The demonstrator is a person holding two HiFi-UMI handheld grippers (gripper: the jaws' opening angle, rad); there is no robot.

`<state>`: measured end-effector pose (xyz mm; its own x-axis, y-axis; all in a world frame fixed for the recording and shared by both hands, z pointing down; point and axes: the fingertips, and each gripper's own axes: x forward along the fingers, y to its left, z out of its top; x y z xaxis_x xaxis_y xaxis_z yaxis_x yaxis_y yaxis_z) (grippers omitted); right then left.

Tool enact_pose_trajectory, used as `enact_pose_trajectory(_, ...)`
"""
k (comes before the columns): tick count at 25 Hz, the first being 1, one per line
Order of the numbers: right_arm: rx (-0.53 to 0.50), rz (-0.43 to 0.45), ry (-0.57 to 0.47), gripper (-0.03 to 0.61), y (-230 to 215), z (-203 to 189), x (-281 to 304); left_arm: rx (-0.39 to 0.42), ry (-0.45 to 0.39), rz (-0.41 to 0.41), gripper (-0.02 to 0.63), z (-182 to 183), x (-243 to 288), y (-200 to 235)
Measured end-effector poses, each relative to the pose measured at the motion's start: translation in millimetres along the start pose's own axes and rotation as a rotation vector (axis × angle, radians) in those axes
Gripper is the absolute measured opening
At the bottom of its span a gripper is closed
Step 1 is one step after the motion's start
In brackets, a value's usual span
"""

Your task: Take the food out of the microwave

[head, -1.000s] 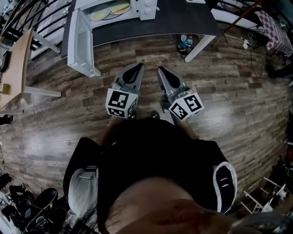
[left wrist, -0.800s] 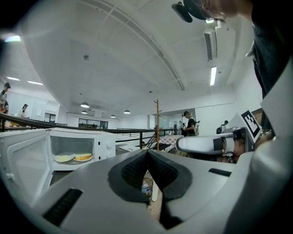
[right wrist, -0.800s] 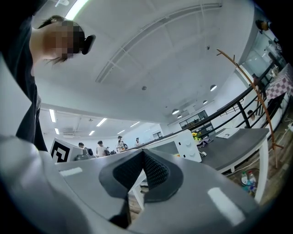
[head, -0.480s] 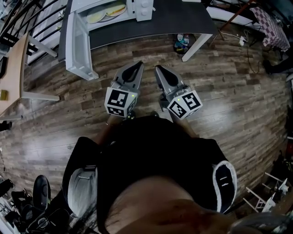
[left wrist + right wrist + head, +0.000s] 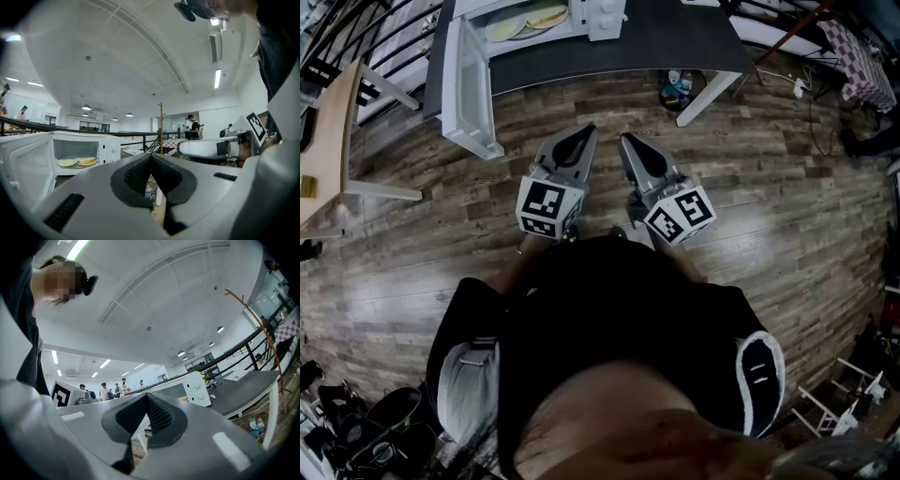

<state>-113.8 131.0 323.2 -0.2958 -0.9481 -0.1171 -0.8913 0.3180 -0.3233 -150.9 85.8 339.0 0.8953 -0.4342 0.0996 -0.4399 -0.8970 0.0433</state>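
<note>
step: approach | yellowish flat food [image 5: 546, 15] sits in open white box microwave [image 5: 605, 14], top left of frame | grey left gripper [image 5: 581, 136] + grey right gripper [image 5: 628, 141] both clenched, empty | tip: step closer, open up b4 reaching in, lift level

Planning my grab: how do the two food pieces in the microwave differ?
The left piece is pale and flat; the right piece is golden and thicker. The left piece looks wider, the right piece more compact. Both lie side by side inside the open microwave.
</note>
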Motion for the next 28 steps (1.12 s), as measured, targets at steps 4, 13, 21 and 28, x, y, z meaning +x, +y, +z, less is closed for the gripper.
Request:
enact_pose_trajectory(4,-0.002,0.006,0.003,-0.002,2.5,-2.5,3.9,0.011,-0.002,-0.001,0.008,1.1,-1.7,3.3)
enact_pose_trajectory(13,0.015,0.011,0.007,-0.002,0.5,-7.0,8.1,0.019,0.024,0.015,0.008,-4.2,-1.7,10.6)
enact_pose_trajectory(21,0.023,0.018,0.01,-0.002,-9.5,-7.6,10.5,0.006,0.021,0.025,0.006,-4.2,7.5,11.2)
enact_pose_trajectory(28,0.008,0.041,0.003,-0.002,-28.4,0.9,14.9,0.021,0.004,0.037,0.008,0.8,28.7,10.7)
